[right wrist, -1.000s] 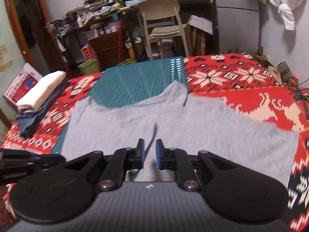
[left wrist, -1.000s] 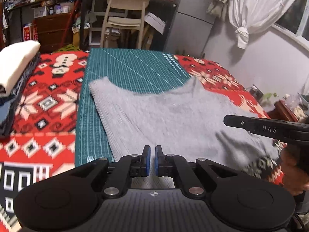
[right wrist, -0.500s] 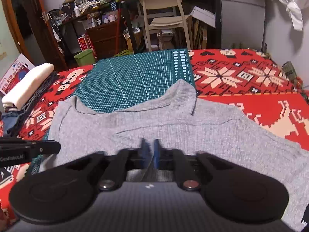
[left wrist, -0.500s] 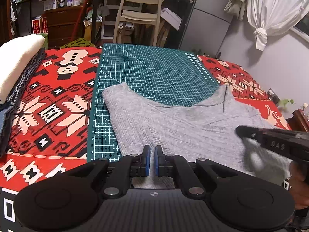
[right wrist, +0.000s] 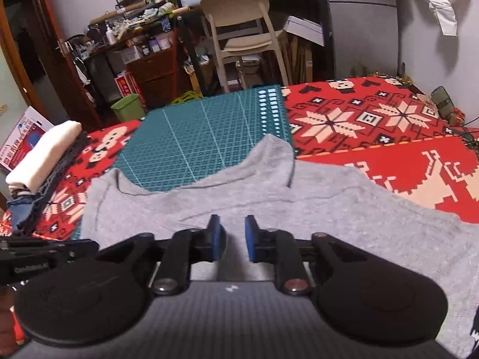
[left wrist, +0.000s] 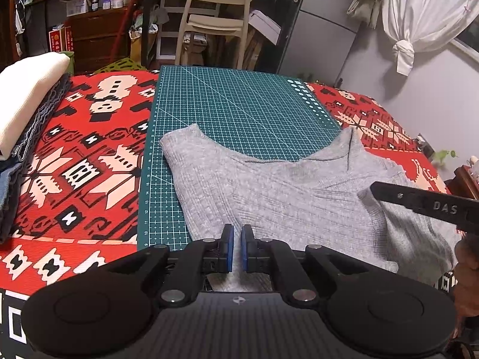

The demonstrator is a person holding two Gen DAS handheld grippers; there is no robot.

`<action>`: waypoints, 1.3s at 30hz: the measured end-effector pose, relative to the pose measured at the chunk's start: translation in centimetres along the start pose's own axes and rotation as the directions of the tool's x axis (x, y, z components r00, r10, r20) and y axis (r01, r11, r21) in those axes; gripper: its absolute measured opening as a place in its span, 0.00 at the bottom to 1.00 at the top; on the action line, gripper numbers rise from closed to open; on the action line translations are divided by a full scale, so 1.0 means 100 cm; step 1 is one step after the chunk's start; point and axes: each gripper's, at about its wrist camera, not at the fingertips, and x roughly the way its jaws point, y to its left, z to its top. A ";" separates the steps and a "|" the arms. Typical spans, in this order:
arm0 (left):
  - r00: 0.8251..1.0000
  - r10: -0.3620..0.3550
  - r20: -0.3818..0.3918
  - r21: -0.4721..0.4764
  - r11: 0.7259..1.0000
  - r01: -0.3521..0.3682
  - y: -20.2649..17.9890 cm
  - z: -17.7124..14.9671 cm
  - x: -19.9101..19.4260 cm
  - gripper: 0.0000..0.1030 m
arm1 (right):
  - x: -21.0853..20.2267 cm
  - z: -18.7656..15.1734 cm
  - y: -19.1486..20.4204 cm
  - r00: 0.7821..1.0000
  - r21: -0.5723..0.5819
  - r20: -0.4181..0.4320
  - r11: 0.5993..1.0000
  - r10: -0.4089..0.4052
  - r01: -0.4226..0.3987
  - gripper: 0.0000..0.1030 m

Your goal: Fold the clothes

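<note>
A grey ribbed garment (left wrist: 284, 191) lies spread over the near half of a green cutting mat (left wrist: 239, 104), neckline facing away from me. My left gripper (left wrist: 236, 230) sits at the garment's near left edge, shut on the fabric; creases fan out from its blue pads. In the right wrist view the garment (right wrist: 329, 218) runs off the mat (right wrist: 203, 137) to the right. My right gripper (right wrist: 232, 221) hovers over the cloth near its middle. Its jaws are opening, and nothing is pinched between the pads. The right gripper's side (left wrist: 425, 206) shows at the left view's right edge.
A red patterned blanket (left wrist: 83, 155) covers the bed under the mat. A stack of folded clothes (left wrist: 27, 101) with a white piece on top lies at the left. Beyond the bed stand a beige chair (left wrist: 218, 15) and cluttered shelves. A hand (left wrist: 467, 257) holds the right gripper.
The garment has been drawn toward me, baring more of the mat beyond its neckline. My right gripper's jaws closed on the cloth, then parted. The left jaws stayed shut.
</note>
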 end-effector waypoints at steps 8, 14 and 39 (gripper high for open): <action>1.000 0.003 0.003 -0.002 1.000 -0.003 -0.001 -0.001 0.000 0.05 | -0.001 -0.001 -0.002 1.000 0.020 0.009 1.000 -0.012 0.012 0.20; 1.000 0.003 0.005 0.001 1.000 -0.003 -0.001 -0.001 0.001 0.05 | -0.012 0.000 -0.014 0.999 0.067 0.020 0.997 0.034 -0.035 0.21; 1.000 0.003 0.004 0.013 1.000 -0.003 -0.002 -0.001 0.001 0.06 | 0.009 -0.013 0.007 0.993 -0.086 0.034 0.989 -0.115 0.118 0.08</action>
